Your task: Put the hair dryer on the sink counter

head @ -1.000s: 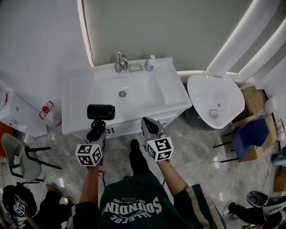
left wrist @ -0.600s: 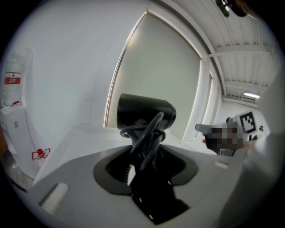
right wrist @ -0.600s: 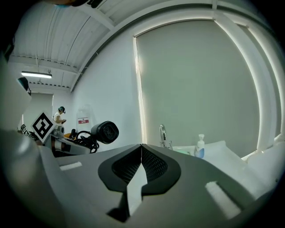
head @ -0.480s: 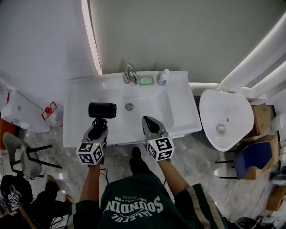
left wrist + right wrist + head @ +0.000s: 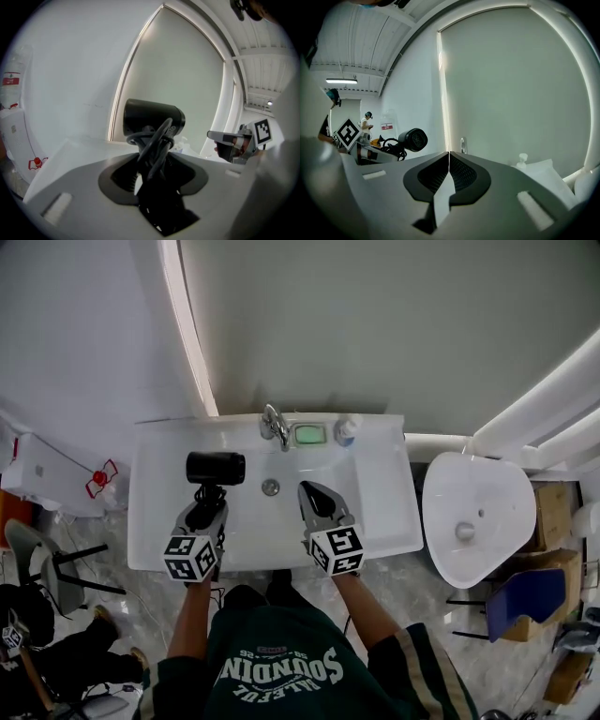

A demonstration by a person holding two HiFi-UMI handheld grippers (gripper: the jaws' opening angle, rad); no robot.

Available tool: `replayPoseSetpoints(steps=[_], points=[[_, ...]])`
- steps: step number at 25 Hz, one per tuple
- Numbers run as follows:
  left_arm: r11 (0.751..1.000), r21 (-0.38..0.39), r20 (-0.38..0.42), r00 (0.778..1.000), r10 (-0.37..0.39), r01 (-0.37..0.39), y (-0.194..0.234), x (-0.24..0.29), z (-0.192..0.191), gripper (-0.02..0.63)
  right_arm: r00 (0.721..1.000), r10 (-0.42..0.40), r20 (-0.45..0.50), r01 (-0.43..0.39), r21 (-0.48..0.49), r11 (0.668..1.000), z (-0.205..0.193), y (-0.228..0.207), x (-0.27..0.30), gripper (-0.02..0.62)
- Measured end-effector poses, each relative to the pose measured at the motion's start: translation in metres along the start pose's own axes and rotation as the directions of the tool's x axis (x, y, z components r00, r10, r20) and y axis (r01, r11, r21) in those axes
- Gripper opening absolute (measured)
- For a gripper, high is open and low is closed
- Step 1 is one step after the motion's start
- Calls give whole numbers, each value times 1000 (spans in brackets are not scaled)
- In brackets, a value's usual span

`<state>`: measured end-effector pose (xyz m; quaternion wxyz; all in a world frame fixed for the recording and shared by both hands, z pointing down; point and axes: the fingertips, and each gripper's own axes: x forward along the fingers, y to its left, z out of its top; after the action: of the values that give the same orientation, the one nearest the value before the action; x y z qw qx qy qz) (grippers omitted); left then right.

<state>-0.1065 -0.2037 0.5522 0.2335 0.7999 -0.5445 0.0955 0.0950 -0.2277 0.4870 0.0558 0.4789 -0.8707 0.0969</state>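
We have our left gripper (image 5: 207, 499) clamped on the handle of the black hair dryer (image 5: 215, 468), which is over the left part of the white sink counter (image 5: 380, 502), left of centre in the head view. Our right gripper (image 5: 313, 493) has its jaws pressed together, with nothing between them

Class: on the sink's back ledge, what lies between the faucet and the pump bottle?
A green soap dish lies between the faucet and the pump bottle; the head view shows it.
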Motion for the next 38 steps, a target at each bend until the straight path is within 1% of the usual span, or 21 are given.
replayPoseSetpoints(steps=[5, 12, 20, 29, 35, 38], points=[[1000, 9, -11, 1000, -16, 16, 9, 23, 14, 225, 1000, -13, 2, 13, 12, 1000, 6, -13, 21, 5], [998, 29, -17, 998, -54, 55, 23, 48, 35, 225, 999, -49, 9, 49, 27, 998, 14, -18, 46, 5], [997, 29, -31, 997, -72, 73, 34, 62, 37, 225, 998, -61, 1, 61, 28, 998, 13, -20, 66, 5], [1000, 8, -57, 998, -27, 28, 65, 63, 28, 225, 999, -38, -23, 39, 33, 999, 7, -14, 87, 5], [999, -27, -82, 996, 16, -18, 93, 56, 9, 225, 998, 1, -59, 1, 36, 999, -7, 4, 107, 5], [999, -29, -101, 994, 39, -42, 108, 51, -2, 227, 997, 20, -74, -17, 38, 999, -13, 13, 115, 5]])
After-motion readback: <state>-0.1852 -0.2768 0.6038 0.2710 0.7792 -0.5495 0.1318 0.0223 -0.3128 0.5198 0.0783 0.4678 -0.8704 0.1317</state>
